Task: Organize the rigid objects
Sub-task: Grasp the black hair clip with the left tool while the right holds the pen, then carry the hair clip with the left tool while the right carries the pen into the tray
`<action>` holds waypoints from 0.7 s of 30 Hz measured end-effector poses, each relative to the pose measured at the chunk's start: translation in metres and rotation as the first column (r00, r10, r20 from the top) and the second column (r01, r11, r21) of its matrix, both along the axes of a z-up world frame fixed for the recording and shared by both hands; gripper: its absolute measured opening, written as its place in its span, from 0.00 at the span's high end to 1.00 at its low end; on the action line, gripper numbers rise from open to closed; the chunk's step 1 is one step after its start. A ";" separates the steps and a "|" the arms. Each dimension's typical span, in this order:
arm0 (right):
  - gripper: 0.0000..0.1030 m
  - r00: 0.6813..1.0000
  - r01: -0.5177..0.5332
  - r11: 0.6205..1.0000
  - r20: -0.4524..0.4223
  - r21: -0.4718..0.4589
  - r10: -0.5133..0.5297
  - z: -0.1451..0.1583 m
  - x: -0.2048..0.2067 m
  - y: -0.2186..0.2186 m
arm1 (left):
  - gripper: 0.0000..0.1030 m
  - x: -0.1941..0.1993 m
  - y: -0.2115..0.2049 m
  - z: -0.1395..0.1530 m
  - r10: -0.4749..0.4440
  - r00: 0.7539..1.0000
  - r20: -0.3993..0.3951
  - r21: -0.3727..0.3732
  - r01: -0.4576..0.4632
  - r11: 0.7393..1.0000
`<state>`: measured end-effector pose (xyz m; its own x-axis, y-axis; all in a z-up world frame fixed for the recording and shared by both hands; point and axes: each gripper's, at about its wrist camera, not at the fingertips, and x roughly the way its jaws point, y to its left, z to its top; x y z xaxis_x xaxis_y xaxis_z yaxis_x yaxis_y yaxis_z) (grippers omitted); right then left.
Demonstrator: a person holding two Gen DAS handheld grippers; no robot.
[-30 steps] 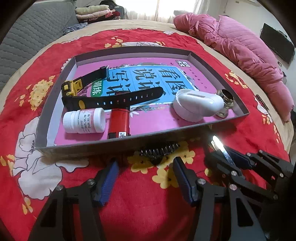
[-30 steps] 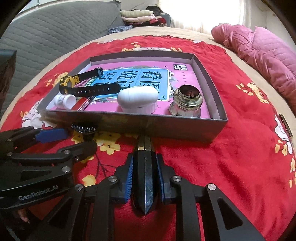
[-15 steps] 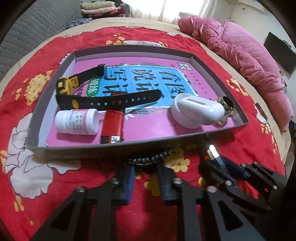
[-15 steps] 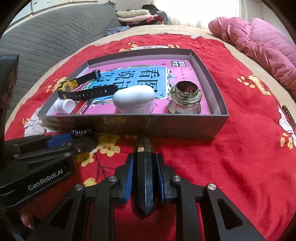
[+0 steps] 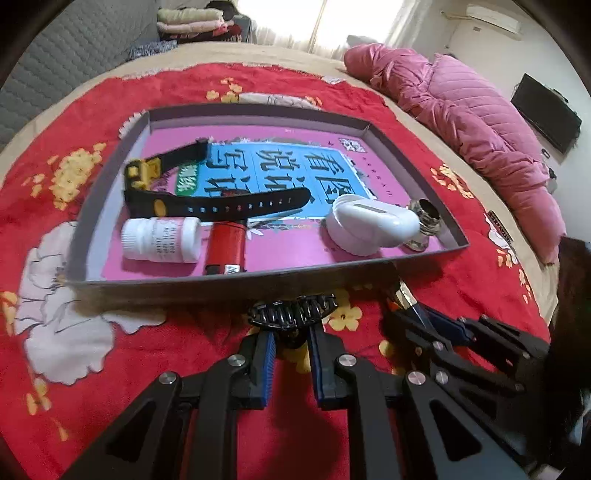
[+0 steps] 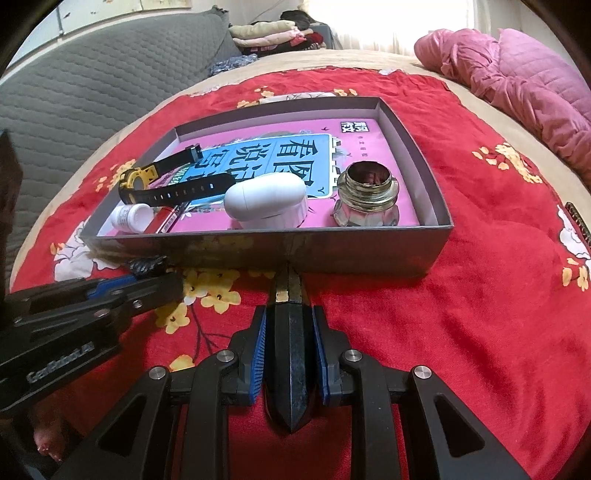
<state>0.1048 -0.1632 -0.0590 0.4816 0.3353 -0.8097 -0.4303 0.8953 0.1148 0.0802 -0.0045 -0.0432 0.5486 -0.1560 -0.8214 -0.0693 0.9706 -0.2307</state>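
Note:
A grey open box (image 5: 221, 281) lies on the red floral cloth. It holds a pink and blue book (image 5: 277, 170), a black and yellow watch (image 5: 221, 203), a white pill bottle (image 5: 162, 240), a red lighter (image 5: 226, 245), a white oval device (image 5: 369, 225) and a glass jar (image 6: 365, 199). Just in front of the box's near wall, my left gripper (image 5: 290, 332) is shut on a black hair claw clip (image 5: 291, 314). To its right, my right gripper (image 6: 290, 317) is shut on a black pointed tool (image 6: 290, 354) with a brass-coloured tip that almost touches the wall.
A pink quilted jacket (image 5: 461, 110) lies along the right side of the bed. A grey quilted sofa (image 6: 92, 92) stands at the left, with folded clothes (image 5: 192, 22) behind. The red cloth (image 6: 480, 332) stretches right of the grippers.
My left gripper's jaws, open a second ago, have closed on the hair clip. The right gripper has stayed put with the black tool in it.

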 end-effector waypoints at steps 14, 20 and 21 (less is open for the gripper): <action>0.78 1.000 0.007 0.999 0.017 0.043 -0.008 0.016 -0.012 -0.011 | 0.84 -0.020 0.025 0.027 0.049 0.997 0.066 0.003 -0.049 0.999; 0.78 0.998 -0.012 0.997 0.055 0.070 0.008 0.030 -0.020 -0.010 | 0.84 -0.024 0.036 0.035 0.073 0.993 0.095 -0.003 -0.073 0.997; 0.78 0.998 -0.018 0.997 0.065 0.074 0.013 0.033 -0.021 -0.009 | 0.84 -0.024 0.038 0.036 0.078 0.992 0.100 -0.005 -0.078 0.997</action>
<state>0.0840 -0.1723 -0.0263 0.5264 0.4013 -0.7496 -0.4527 0.8785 0.1525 0.0564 0.0331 -0.0067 0.6382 -0.1103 -0.7619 -0.1212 0.9630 -0.2409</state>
